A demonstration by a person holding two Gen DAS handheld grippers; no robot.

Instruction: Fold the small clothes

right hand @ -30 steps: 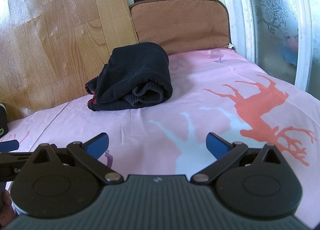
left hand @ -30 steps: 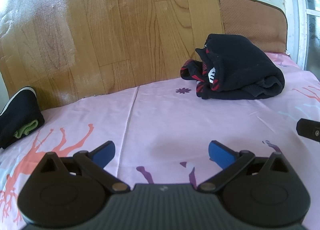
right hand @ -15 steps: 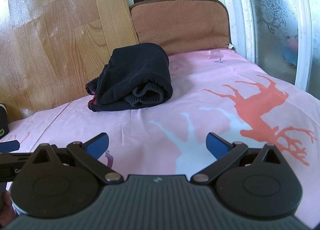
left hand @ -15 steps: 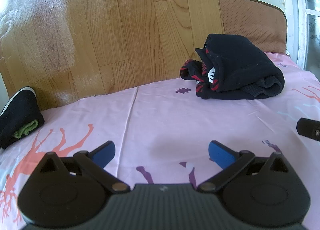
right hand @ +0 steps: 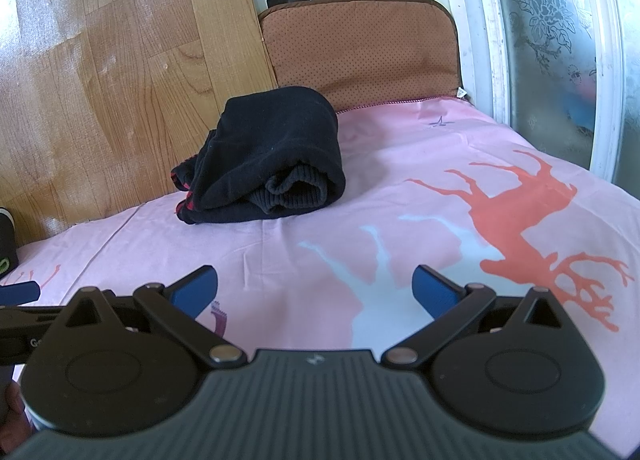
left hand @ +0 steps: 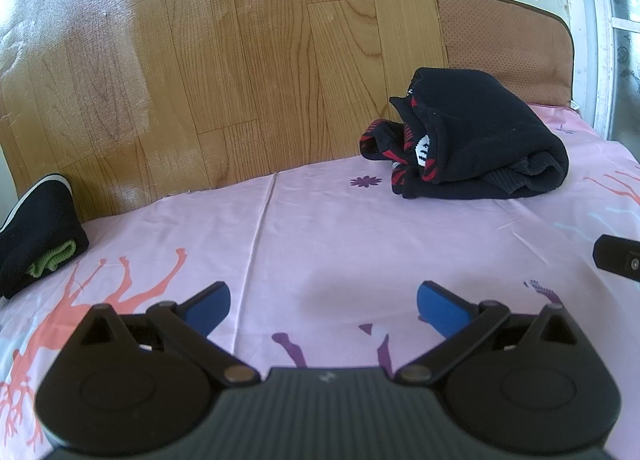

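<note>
A pink bedsheet (left hand: 320, 236) printed with coral and pale blue deer spreads beneath and ahead of both claws, running back to a wood-grain wall panel (left hand: 224, 72). Ahead and to the right of the left claw, a brown cushion (right hand: 360, 56) stands upright against the wall at the far end of the sheet; from the right claw it lies straight ahead.

The folded black garment (right hand: 272, 168), with red stripes at one edge and a ribbed cuff tucked into its open side, rests on the sheet just in front of that cushion. It lies well ahead of the right claw and slightly to its left, and ahead and to the right of the left claw (left hand: 322, 302). Neither claw touches it.

A second dark folded garment (left hand: 38, 236) with a green ribbed edge lies on the sheet far to the left of the left claw, near the wall.

The left claw hovers low over the sheet with its blue-tipped fingers (left hand: 210, 302) spread wide and nothing between them. The right claw (right hand: 314, 286) hangs beside it, likewise spread apart and empty, its blue fingers (right hand: 436, 288) above a pale blue deer print.
</note>
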